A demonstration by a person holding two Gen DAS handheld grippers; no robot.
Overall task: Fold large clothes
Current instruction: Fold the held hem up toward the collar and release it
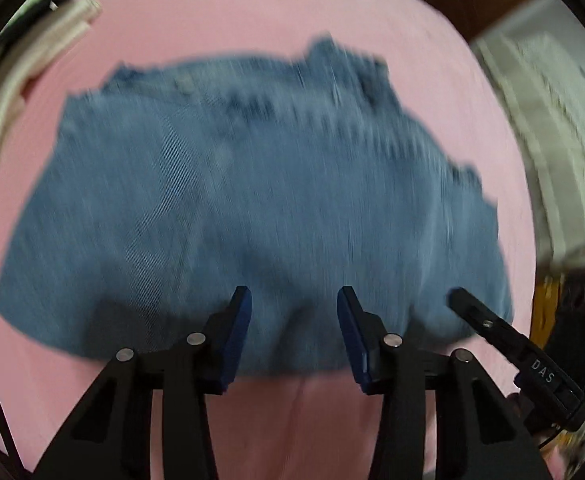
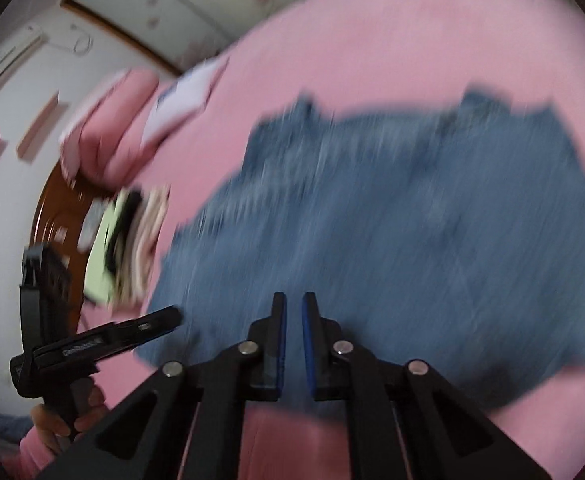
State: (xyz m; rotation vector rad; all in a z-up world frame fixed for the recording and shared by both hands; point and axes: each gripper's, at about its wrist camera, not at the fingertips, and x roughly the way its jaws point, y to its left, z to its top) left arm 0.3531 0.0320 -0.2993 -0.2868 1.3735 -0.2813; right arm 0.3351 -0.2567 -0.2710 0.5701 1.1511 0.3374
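Blue denim jeans [image 1: 232,208] lie folded in a wide block on a pink bedsheet [image 1: 252,12]; both views are blurred by motion. My left gripper [image 1: 294,300] is open and empty, its blue-padded fingers above the near edge of the jeans. The right gripper's finger [image 1: 488,324] shows at the right, over the jeans' near right corner. In the right wrist view the jeans [image 2: 412,220] fill the middle. My right gripper [image 2: 294,306] has its jaws nearly closed with a narrow gap, nothing between them. The left gripper [image 2: 148,326] shows at the left, by the jeans' near left corner.
A stack of folded clothes [image 1: 24,80] lies on the sheet at the far left, also seen in the right wrist view [image 2: 128,240]. A pink pillow [image 2: 112,140] lies beyond it. The bed's right edge [image 1: 524,200] borders white furniture.
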